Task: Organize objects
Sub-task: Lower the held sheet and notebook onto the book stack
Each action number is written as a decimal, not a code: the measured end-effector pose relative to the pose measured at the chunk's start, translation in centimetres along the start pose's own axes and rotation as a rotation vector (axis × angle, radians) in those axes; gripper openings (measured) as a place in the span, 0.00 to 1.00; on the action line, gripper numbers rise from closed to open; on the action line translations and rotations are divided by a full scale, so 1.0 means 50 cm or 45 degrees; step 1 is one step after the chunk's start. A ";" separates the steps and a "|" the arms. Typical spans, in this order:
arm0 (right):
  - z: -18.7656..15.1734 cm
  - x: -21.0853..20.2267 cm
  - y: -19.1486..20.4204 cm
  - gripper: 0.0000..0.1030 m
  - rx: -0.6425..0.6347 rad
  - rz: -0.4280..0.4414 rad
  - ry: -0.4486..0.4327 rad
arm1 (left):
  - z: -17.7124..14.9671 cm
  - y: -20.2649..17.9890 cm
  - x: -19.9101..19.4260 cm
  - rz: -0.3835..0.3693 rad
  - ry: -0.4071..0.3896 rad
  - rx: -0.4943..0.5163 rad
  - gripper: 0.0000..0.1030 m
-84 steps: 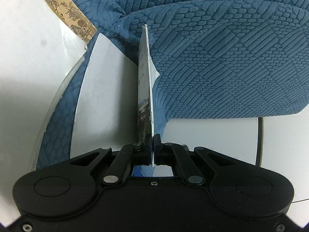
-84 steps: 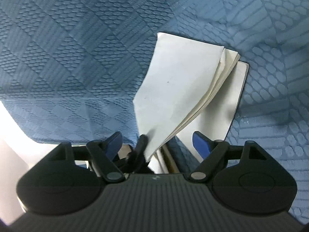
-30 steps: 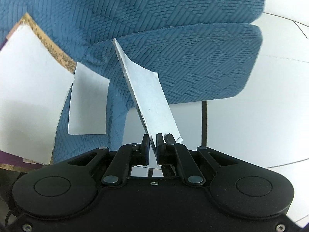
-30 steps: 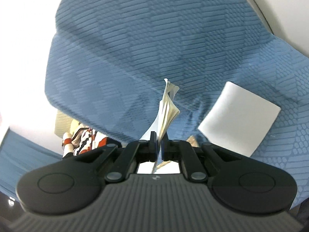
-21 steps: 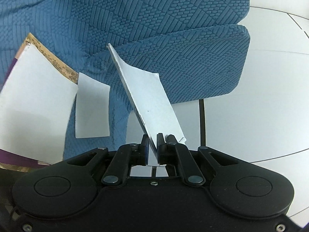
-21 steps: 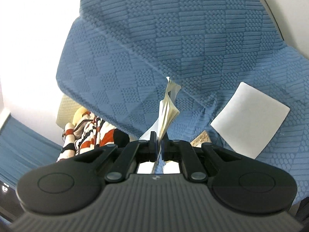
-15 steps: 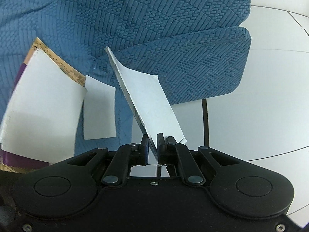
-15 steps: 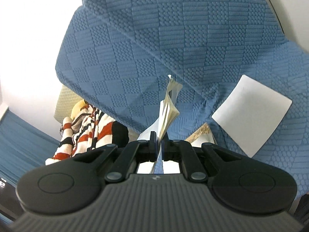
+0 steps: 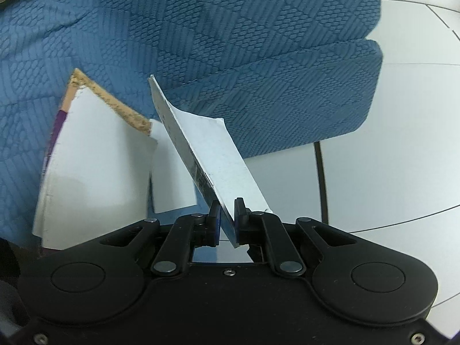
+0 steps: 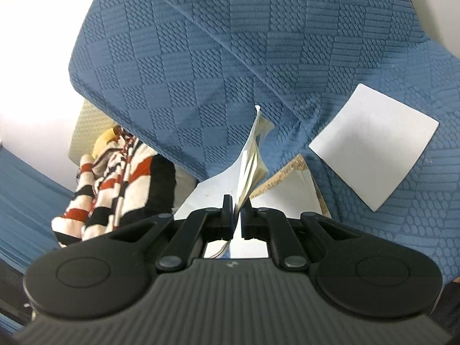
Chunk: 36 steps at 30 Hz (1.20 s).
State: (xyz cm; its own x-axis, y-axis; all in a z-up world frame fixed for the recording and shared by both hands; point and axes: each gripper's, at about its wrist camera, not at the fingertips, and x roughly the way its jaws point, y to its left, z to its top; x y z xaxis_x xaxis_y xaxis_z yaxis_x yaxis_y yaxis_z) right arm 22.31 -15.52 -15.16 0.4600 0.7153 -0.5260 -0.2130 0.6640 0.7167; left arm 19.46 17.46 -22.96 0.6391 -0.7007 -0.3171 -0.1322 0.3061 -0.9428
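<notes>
My left gripper (image 9: 227, 215) is shut on a thin white-covered booklet (image 9: 207, 149), which stands on edge and leans to the left in front of the blue sofa (image 9: 258, 43). Left of it lie a bigger white book with a tan patterned edge (image 9: 95, 158) and a small white sheet (image 9: 172, 184). My right gripper (image 10: 236, 210) is shut on a booklet with fanned pages (image 10: 253, 158), seen edge-on. Behind it a tan-edged book (image 10: 287, 178) and a white square sheet (image 10: 373, 146) rest on the blue sofa seat (image 10: 287, 57).
A striped red, black and white plush toy (image 10: 115, 178) lies at the left in the right wrist view, beside a cream cushion (image 10: 83, 120). White floor tiles (image 9: 388, 143) and a black sofa leg (image 9: 322, 178) show to the right in the left wrist view.
Both grippers have drawn back from the sofa with their booklets still held. The tan-edged book has come further into the left view, and the striped plush toy has appeared in the right view.
</notes>
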 end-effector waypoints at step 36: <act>-0.180 0.132 -0.075 0.11 -0.107 -0.229 0.226 | -0.027 0.180 0.037 0.470 0.079 0.045 0.06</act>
State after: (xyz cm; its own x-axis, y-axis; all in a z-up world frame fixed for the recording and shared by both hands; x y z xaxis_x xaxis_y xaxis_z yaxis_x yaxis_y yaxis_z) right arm 18.38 -11.31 -25.43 0.3399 0.6062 -0.7191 -0.2158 0.7944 0.5677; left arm 18.43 18.03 -32.20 0.5063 -0.5765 -0.6414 -0.3180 0.5665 -0.7602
